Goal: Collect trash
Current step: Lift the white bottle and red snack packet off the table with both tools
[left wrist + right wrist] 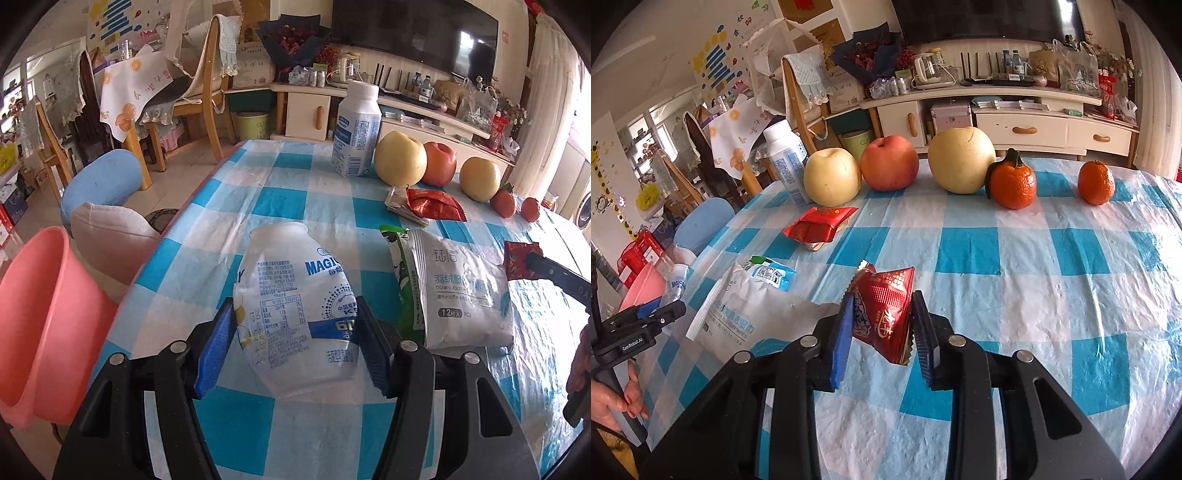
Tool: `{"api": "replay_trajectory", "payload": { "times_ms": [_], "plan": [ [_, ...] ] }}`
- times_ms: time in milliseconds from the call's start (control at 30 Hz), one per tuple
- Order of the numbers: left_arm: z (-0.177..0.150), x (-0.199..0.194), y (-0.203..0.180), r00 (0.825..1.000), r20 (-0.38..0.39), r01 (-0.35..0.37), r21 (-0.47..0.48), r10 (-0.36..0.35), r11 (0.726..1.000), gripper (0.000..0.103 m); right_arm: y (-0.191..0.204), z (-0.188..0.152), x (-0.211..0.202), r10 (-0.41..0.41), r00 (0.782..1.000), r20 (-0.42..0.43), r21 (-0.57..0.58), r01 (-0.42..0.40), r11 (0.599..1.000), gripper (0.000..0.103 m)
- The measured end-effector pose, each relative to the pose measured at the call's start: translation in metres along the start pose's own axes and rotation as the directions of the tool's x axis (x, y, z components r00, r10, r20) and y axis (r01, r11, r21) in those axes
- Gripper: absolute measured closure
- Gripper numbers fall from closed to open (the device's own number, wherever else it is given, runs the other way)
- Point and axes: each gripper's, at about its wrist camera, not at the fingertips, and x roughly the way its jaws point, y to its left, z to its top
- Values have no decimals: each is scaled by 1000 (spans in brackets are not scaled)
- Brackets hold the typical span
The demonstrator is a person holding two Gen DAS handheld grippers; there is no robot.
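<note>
My left gripper (297,325) is shut on a crushed clear plastic bottle (295,295) with a blue and white label, held above the checked tablecloth (258,206). The right gripper (882,325) is shut on a red snack wrapper (884,310), which also shows at the right edge of the left wrist view (519,258). A white wipes pouch (465,288) lies on a green packet (402,280) between the two grippers. Another red wrapper (820,227) lies further back near the fruit. A pink basin (40,325) stands off the table's left edge.
Along the far edge stand a white bottle (786,162), two pears (833,177), an apple (889,162) and two tangerines (1014,182). A blue stool (101,181) and wooden chairs (207,85) stand to the left. A hand (617,398) holds the left gripper's handle.
</note>
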Motion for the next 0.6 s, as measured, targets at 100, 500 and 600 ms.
{"api": "replay_trajectory", "payload": {
  "times_ms": [100,500,600],
  "plan": [
    [-1,-3,6,1000,9,-23,11,23,1000,39,5,-3,-7,-10,1000,10,-4,10,1000,71],
    [2,-26,26,994,65,-95,50,92,994,39,40,-15,-28,-45,997,63,-49,48,998,71],
    [3,-32,32,993,75,-98,44,95,994,39,50,-19,-32,-53,996,74,-71,59,996,71]
  ]
}}
